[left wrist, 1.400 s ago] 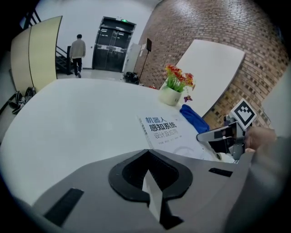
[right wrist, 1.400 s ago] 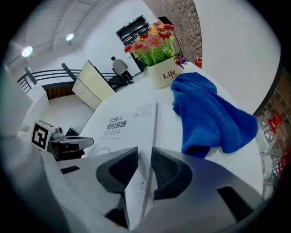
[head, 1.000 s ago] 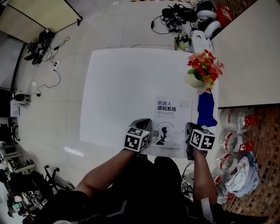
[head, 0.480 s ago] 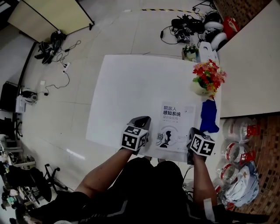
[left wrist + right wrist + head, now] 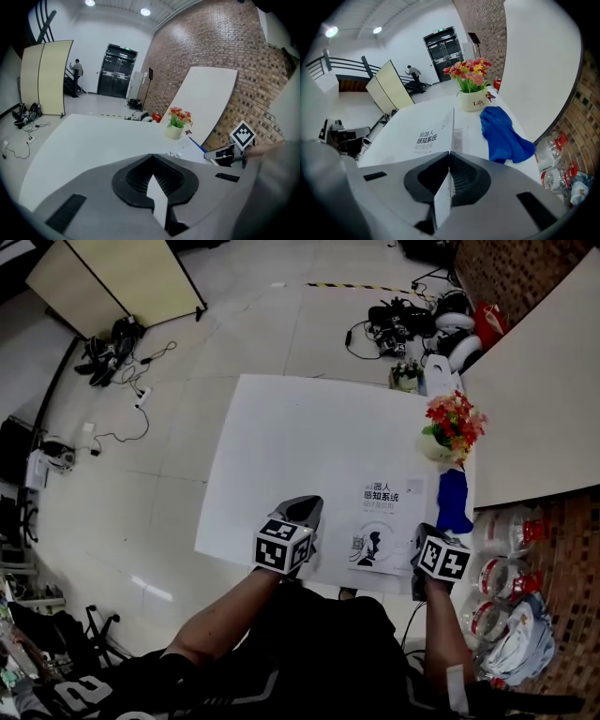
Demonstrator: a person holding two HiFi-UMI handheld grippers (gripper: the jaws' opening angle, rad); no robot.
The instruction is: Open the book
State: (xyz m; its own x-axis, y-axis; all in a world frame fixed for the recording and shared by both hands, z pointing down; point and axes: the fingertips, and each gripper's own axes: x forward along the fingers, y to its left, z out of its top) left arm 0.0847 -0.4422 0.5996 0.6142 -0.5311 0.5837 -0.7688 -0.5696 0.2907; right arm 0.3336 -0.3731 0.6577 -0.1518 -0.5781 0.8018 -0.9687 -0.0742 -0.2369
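A white book (image 5: 382,517) with black title print lies near the front right of the white table (image 5: 300,446). My right gripper (image 5: 419,533) sits at the book's right edge. In the right gripper view its jaws (image 5: 450,154) are shut on the edge of the cover (image 5: 423,137), which stands a little above the printed page beside it. My left gripper (image 5: 305,506) rests just left of the book without touching it. Its jaws (image 5: 152,174) meet at the tips with nothing between them.
A pot of red and yellow flowers (image 5: 450,423) stands at the table's right edge, with a blue cloth (image 5: 454,498) lying just in front of it beside the book. Cables and gear (image 5: 403,315) lie on the floor beyond the table. A white board (image 5: 534,399) leans at the right.
The head camera has drifted, so the table sits lower and further right in view. Both grippers keep their places beside the book, the right one still at its right edge.
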